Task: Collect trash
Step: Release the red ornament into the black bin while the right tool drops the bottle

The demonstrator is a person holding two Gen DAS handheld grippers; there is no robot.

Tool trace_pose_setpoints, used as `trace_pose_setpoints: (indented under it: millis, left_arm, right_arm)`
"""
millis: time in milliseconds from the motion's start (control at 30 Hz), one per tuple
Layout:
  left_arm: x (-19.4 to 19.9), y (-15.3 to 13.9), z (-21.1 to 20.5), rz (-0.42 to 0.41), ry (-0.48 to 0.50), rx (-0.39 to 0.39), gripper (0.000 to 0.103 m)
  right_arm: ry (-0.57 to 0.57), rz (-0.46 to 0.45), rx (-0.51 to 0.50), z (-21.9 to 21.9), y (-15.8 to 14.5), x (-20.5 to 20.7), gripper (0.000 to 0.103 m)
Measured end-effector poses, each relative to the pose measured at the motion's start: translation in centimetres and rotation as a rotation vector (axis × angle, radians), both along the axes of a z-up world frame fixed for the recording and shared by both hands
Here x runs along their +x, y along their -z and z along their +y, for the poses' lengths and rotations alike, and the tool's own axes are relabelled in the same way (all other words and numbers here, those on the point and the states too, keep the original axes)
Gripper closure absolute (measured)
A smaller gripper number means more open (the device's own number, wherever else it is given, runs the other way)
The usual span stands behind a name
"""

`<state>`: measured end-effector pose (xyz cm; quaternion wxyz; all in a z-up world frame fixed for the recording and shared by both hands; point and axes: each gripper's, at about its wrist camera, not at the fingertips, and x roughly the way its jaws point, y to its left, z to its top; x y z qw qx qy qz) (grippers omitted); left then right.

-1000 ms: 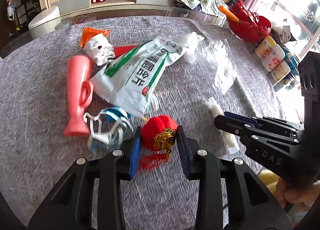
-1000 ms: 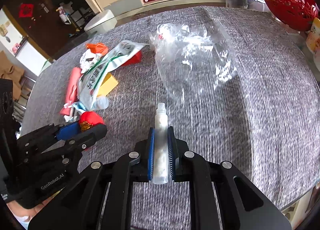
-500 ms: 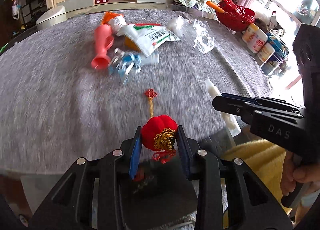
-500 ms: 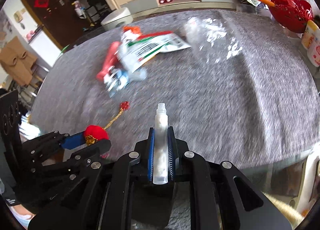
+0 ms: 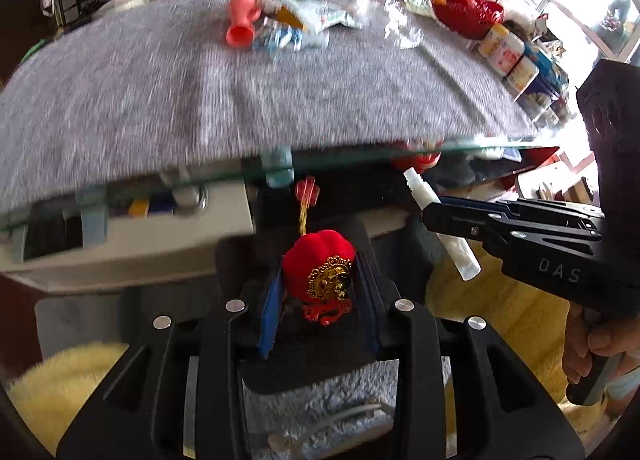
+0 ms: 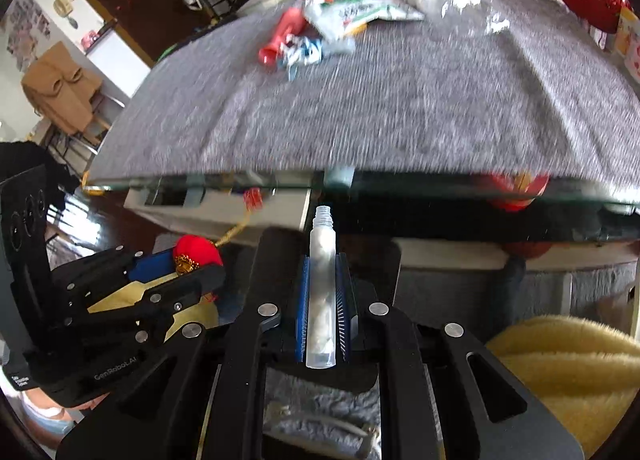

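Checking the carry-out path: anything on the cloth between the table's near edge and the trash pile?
No. In both wrist views the grey cloth is bare from the table's near edge to the trash pile.

1. We see a red lantern ornament [image 5: 318, 266] with a gold filigree cap and a gold cord;
2. a clear tube [image 6: 321, 288] with white filling;
3. blue pads [image 6: 302, 314] on the black right gripper [image 6: 322, 316];
4. a grey, speckled tablecloth [image 5: 200, 99];
5. a salmon-pink vase [image 5: 242, 21];
6. a white packet [image 6: 360, 13] striped green.
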<state>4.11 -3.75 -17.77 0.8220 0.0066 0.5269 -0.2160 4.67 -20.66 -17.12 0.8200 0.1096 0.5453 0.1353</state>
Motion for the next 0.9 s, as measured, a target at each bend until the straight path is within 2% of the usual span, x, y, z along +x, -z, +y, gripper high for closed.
trace_pose_setpoints:
  millis: [300, 700, 800, 867, 900]
  left_arm:
    - [-1.8, 4.4, 0.4, 0.125, -0.011, 0.011, 0.071]
    - [-1.5, 4.8, 1.3, 0.164, -0.04, -0.01, 0.07]
    - [-1.2, 4.6, 1.6, 0.161, -0.047, -0.006, 0.063]
    - [-1.2, 4.4, 1.8, 0.156, -0.054, -0.003, 0.058]
    - [-1.2, 4.3, 2.0, 0.153, -0.061, 0.002, 0.053]
  right_arm:
    - [0.025, 0.104, 0.018, 0.5, 3.3, -0.8, 0.089]
    - [0.037, 0.152, 0.058, 0.7, 4.0, -0.2, 0.086]
    - [0.055, 0.151, 0.055, 0.3, 3.9, -0.1, 0.085]
    - [0.065, 0.146, 0.057, -0.1, 3.6, 0.0, 0.077]
    - [0.073, 0.138, 0.052, -0.3, 3.5, 0.0, 0.062]
